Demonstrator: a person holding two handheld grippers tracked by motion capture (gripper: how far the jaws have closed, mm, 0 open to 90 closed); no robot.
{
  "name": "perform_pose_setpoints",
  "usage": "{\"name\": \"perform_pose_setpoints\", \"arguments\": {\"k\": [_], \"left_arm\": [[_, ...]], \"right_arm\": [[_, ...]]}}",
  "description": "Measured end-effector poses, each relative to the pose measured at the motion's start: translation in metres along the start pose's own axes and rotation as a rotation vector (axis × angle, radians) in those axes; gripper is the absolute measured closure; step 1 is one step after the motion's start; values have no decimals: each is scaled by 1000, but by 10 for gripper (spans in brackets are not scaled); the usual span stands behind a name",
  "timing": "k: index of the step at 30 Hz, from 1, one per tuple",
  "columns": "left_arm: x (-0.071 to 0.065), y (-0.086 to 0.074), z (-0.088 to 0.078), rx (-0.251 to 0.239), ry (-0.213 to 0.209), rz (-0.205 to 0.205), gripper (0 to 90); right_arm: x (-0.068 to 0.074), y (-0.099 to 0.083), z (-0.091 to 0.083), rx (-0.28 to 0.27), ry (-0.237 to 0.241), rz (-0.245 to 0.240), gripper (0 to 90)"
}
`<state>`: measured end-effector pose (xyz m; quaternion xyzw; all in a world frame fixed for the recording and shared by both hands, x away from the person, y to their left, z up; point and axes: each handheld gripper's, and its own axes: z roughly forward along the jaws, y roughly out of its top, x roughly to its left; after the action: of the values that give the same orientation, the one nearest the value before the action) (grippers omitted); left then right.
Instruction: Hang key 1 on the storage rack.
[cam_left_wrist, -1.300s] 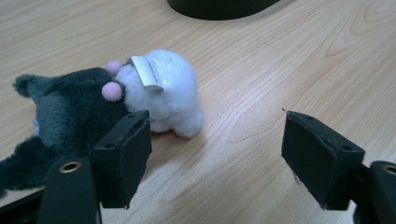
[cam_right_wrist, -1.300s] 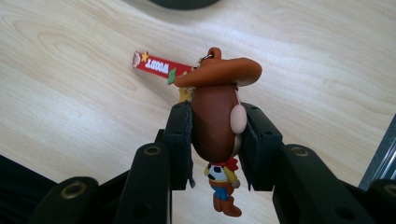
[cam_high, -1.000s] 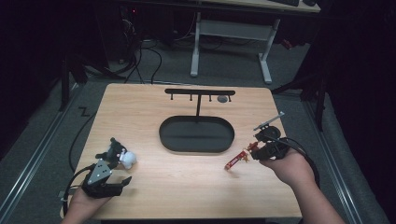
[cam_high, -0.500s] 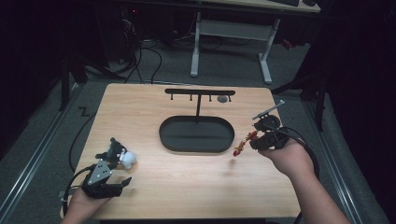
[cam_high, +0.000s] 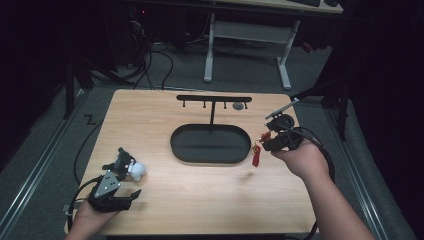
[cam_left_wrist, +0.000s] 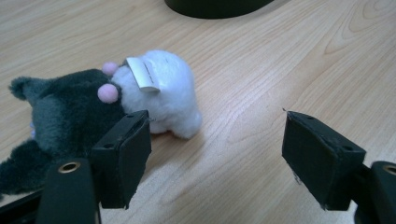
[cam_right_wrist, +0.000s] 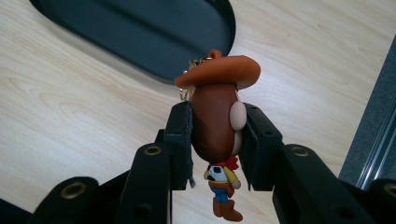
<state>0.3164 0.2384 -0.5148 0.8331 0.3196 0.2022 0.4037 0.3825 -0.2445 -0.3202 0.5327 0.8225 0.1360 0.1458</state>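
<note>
The light wooden counter (cam_high: 200, 200) carries a black oval tray with a hook stand (cam_high: 210, 143). The right claw (cam_right_wrist: 215, 140) is clamped on a small cowboy figurine keychain (cam_right_wrist: 215, 121), held above the counter beside the tray. The left claw (cam_left_wrist: 215, 154) stands apart, its near jaw touching a black-and-white plush toy (cam_left_wrist: 93, 107) lying on the counter.

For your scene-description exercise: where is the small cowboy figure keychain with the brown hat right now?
The cowboy figure keychain is clamped by its head in the right gripper, lifted above the table's right side, just beside the right end of the black oval tray.
</note>
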Motion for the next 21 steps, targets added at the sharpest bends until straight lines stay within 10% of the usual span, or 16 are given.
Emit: {"name": "perform_pose_setpoints", "arguments": {"k": [21], "left_arm": [[1,2,2,2,-3,1,241]], "right_arm": [[-5,54,7,-51,-32,19,671]]}}
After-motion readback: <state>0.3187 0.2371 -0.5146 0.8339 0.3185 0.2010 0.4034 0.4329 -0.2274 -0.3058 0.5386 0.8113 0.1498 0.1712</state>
